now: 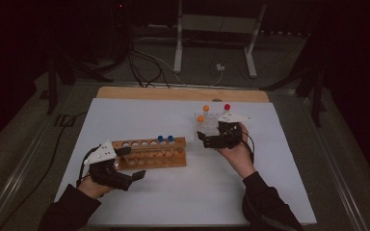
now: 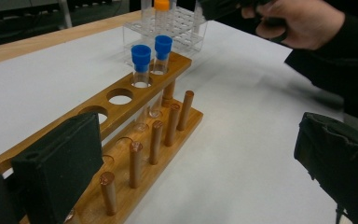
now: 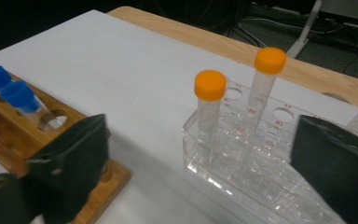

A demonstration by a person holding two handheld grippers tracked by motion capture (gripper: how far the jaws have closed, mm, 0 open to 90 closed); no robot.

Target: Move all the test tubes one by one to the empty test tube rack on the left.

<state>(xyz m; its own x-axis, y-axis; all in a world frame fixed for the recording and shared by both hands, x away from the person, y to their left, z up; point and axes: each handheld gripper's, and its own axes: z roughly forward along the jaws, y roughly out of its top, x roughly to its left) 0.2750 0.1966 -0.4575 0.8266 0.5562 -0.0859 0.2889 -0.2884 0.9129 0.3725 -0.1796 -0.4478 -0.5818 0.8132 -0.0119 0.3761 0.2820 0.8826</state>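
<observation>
White sheet (image 1: pixel 173 125) covers the wooden table (image 1: pixel 183 93) in a dark room; both tools released.

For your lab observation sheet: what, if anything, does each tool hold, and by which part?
Nothing is held. The right tool stands open before the clear rack; the left tool stands open beside the wooden rack.

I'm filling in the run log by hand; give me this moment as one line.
left gripper: open, at wooden rack | right gripper: open, nearing orange-capped tube in clear rack | blue-capped tubes: in wooden rack
</observation>
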